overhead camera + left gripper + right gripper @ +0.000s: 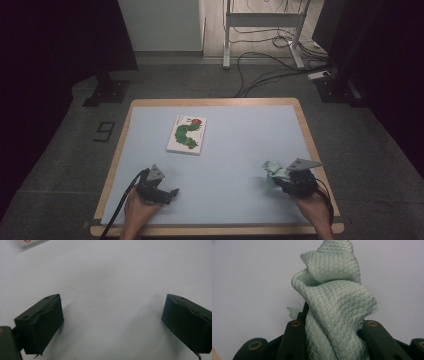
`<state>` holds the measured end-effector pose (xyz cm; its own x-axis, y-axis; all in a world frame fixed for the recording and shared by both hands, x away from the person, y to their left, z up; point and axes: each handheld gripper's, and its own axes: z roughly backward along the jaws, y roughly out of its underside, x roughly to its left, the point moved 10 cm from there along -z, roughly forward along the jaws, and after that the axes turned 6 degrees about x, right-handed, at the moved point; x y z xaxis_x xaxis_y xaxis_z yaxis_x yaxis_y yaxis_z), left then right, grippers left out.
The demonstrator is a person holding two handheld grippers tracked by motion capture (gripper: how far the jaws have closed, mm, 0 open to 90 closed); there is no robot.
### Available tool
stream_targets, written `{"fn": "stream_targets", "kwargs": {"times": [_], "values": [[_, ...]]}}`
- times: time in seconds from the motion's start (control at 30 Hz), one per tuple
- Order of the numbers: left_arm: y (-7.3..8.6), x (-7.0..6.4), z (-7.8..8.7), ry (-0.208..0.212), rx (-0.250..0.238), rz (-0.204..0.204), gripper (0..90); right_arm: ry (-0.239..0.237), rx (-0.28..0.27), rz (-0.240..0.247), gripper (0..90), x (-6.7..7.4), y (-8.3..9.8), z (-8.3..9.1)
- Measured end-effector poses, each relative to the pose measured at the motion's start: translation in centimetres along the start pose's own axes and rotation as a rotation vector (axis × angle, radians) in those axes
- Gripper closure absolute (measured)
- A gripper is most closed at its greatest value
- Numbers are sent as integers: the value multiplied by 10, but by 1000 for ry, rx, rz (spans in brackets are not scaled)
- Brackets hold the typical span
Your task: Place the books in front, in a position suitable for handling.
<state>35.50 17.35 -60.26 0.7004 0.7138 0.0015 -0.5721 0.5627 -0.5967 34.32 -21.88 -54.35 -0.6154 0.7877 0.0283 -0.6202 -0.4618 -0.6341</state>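
Observation:
A pale green quilted cloth [334, 305] is bunched up between the black jaws of my right gripper [332, 322], which is shut on it. From above, the cloth [272, 172] sticks out to the left of the right gripper [281, 181] near the table's front right. My left gripper [172, 192] rests low at the front left, pointing right. Its jaws stand wide apart over the bare mat, and the left gripper [111, 315] has nothing between its fingers. A picture book [187, 134] with a green caterpillar on a white cover lies flat at the middle left of the mat.
A light blue mat [235, 135] covers the wooden table [215, 102]. A corner of the book [27, 242] shows at the top left of the left gripper view. Beyond the table are floor cables [265, 70] and a desk frame [262, 20].

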Motion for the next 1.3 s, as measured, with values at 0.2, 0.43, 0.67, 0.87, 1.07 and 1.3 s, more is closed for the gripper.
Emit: {"fn": "stream_targets", "kwargs": {"times": [0.2,0.43,0.67,0.87,1.07,1.3], "values": [[0,0,0,0,-1,0,32,34,-7,-48,662,-16,20,12],[0,0,0,1,0,1,32,54,-4,-78,662,-25,37,14],[0,0,0,-1,0,0,32,75,8,-86,658,-29,47,5],[0,0,0,-2,0,0,32,80,32,-87,653,-30,56,-4],[0,0,0,0,1,5,30,76,54,-80,590,-28,61,-11],[0,0,0,1,2,5,28,90,50,-70,327,-28,56,-6]]}}
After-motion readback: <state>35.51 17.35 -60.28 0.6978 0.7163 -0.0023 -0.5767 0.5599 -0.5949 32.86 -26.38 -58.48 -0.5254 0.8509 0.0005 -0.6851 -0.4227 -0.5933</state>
